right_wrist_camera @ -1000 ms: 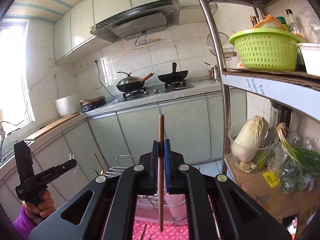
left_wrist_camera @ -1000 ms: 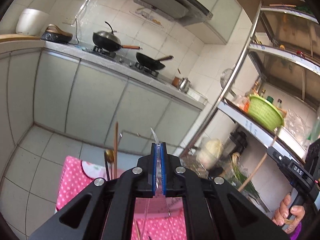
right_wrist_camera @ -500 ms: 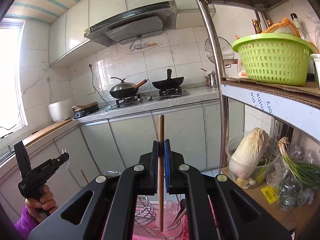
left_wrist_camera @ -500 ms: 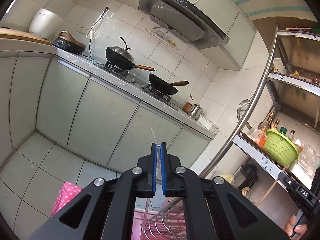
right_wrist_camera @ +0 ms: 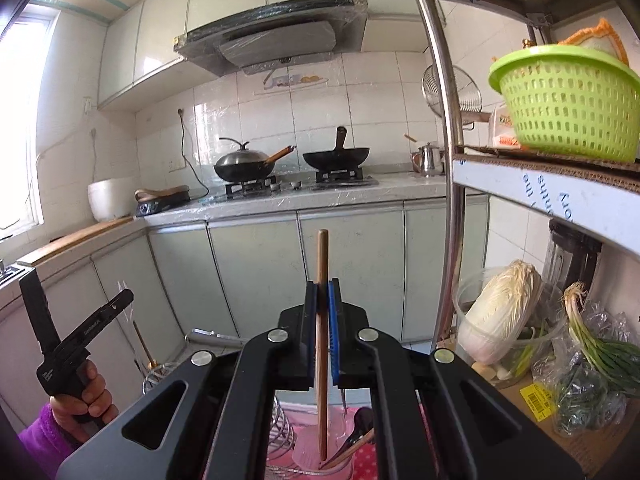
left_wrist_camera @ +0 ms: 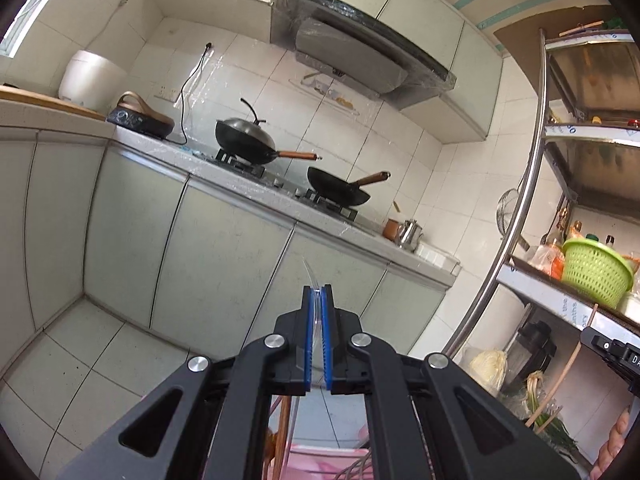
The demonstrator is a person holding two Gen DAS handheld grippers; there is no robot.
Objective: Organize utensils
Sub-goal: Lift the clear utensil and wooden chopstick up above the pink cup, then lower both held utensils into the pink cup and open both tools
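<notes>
We pinch a slim wooden stick (right_wrist_camera: 322,320) upright in the right gripper (right_wrist_camera: 321,334), its tip over the pale pink holder (right_wrist_camera: 320,450); the left gripper (left_wrist_camera: 317,338) clamps a clear plastic utensil (left_wrist_camera: 313,280) — either could miss the holder's rim.

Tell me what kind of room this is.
A home kitchen, most likely: two woks sit on a gas stove under a range hood, and a metal shelf rack holds a cabbage.

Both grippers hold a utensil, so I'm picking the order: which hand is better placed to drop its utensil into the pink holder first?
Right, probably. Its wooden stick hangs upright with its lower end already at the pink holder. The left gripper's clear utensil shows no such alignment.
</notes>
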